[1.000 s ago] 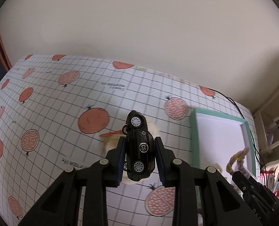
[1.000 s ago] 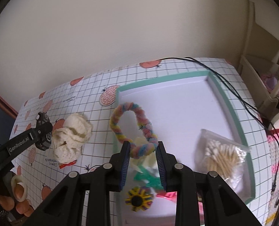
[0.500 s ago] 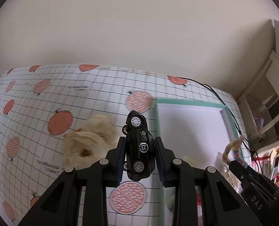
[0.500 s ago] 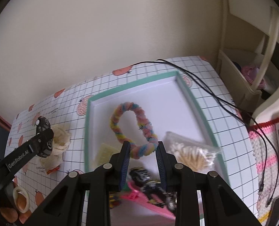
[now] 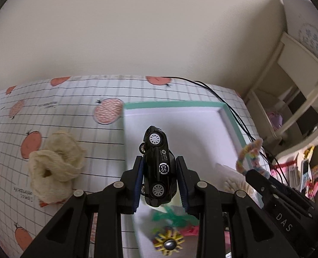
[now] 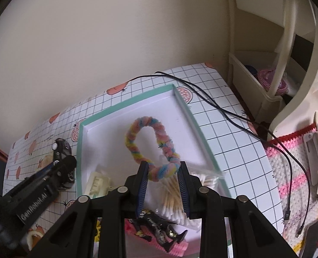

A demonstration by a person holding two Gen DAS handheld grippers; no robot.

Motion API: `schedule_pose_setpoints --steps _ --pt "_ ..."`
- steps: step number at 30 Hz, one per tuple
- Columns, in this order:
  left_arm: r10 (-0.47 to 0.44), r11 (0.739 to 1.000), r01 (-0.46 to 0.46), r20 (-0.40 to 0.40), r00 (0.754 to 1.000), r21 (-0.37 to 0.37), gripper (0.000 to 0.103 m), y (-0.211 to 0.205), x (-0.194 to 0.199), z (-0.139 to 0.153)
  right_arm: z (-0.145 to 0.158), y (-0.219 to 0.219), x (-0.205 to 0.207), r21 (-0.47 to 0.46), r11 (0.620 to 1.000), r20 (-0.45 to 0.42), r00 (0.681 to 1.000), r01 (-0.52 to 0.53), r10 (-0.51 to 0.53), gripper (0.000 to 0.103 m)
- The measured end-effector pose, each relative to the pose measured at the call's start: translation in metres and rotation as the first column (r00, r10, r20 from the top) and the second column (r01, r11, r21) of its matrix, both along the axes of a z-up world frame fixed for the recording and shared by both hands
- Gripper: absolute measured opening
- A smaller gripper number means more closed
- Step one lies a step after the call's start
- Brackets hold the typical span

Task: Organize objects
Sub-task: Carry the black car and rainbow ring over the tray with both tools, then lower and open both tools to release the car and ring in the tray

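checked fruit-print tablecloth [image 5: 77, 99] (cream wall) | left gripper [image 5: 159, 179] pinching toy car [image 5: 159, 167] | right gripper [image 6: 163, 179] pinching scrunchie [image 6: 152, 146]

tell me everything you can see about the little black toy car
The small black toy car looks like glossy plastic or metal, with silver spoked wheels and a white circled "CS" badge on its door. It is turned on its side, nose pointing away from the camera, clamped between the blue pads of the left gripper, held in the air above the near-left part of the white tray with a teal rim. Nothing else touches it.
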State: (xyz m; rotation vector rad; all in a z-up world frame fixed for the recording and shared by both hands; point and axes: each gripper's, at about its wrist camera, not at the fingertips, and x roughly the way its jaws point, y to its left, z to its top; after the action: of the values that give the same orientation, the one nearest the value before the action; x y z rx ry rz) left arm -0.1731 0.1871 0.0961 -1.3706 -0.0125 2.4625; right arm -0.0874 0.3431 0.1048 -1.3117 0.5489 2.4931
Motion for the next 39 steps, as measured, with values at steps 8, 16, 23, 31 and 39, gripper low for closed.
schedule_pose_setpoints --steps 8,16,23,31,39 --pt "-0.044 0.999 0.045 0.009 0.999 -0.012 0.031 0.018 0.004 -0.01 -0.007 0.01 0.001 -0.011 1.0 0.005 1.0 0.017 -0.017 0.03" --pt "-0.07 0.997 0.071 0.022 0.997 -0.019 0.031 0.029 0.007 -0.019 -0.015 0.011 -0.001 -0.021 1.0 0.023 1.0 0.013 -0.012 0.03" --pt "-0.085 0.996 0.086 0.035 0.996 -0.025 0.031 0.033 0.008 -0.025 -0.022 0.01 -0.002 -0.022 1.0 0.049 0.999 0.009 -0.008 0.03" --pt "-0.082 0.996 0.084 0.049 0.995 -0.029 0.031 0.031 0.007 -0.03 -0.026 0.008 -0.004 -0.023 1.0 0.072 0.997 0.002 0.0 0.032" --pt "-0.081 0.996 0.083 0.05 0.995 -0.027 0.031 0.031 0.007 -0.03 -0.025 0.004 -0.005 -0.01 1.0 0.081 0.997 -0.009 0.01 0.033"
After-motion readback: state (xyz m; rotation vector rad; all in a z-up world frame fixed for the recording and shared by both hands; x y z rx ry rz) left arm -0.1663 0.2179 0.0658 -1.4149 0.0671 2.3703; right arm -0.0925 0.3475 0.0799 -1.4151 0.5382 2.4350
